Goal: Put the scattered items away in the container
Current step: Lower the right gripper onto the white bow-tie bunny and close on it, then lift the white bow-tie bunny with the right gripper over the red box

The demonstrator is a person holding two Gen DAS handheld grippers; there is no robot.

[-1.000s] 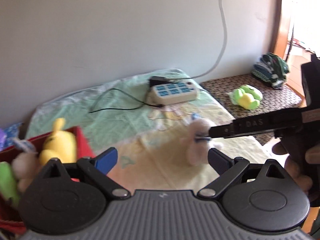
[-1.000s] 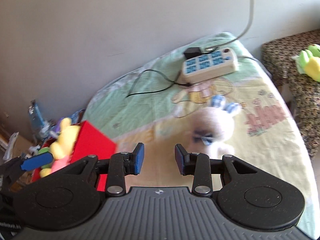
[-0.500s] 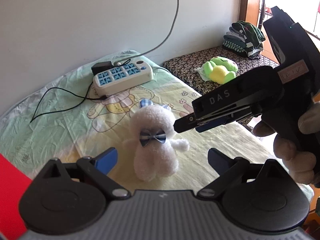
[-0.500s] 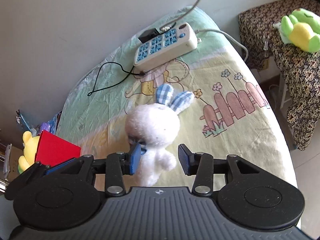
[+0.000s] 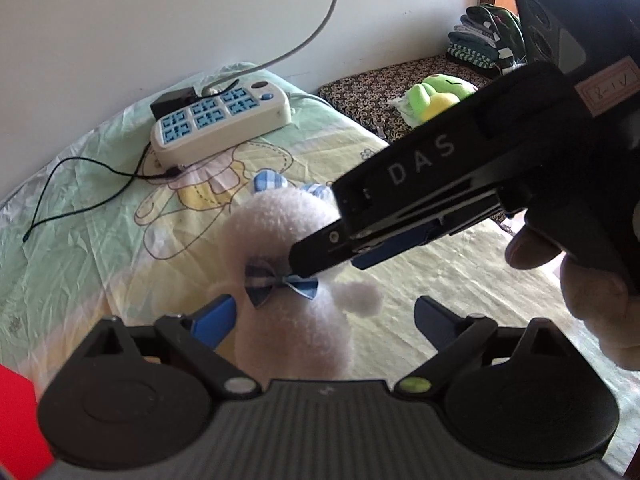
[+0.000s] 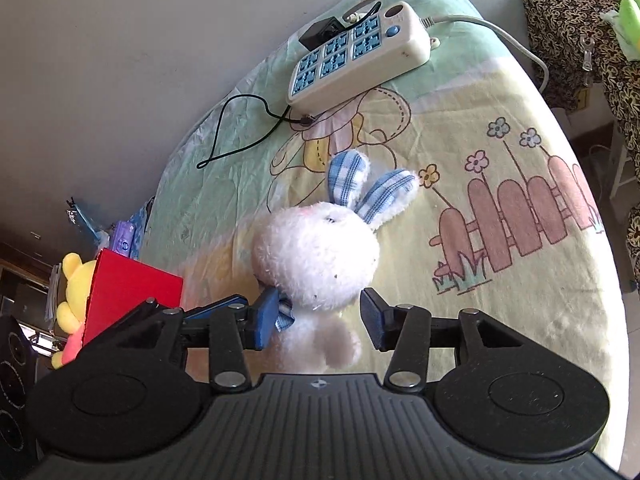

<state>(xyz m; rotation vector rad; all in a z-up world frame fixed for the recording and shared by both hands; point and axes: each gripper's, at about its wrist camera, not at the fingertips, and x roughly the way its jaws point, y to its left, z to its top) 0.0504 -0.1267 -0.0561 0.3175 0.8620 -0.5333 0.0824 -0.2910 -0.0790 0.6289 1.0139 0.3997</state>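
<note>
A white plush rabbit (image 6: 320,256) with blue checked ears and a blue bow tie sits upright on the cartoon-print sheet (image 6: 500,152); it also shows in the left wrist view (image 5: 280,264). My right gripper (image 6: 320,316) is open, its fingers either side of the rabbit's neck. In the left wrist view this right gripper (image 5: 332,254) reaches the rabbit from the right. My left gripper (image 5: 324,316) is open and empty, the rabbit's body between its fingers. The red container (image 6: 124,292) stands at left with a yellow plush (image 6: 74,284) in it.
A white power strip (image 6: 356,56) with blue sockets and a black cable lies at the far side of the sheet. A patterned bench (image 5: 400,88) at right holds a green and yellow plush (image 5: 436,100) and folded clothes (image 5: 484,40). The wall stands behind.
Both grippers have closed in on the rabbit, which now fills more of each view. The right gripper's fingers have opened wider and now straddle its neck.
</note>
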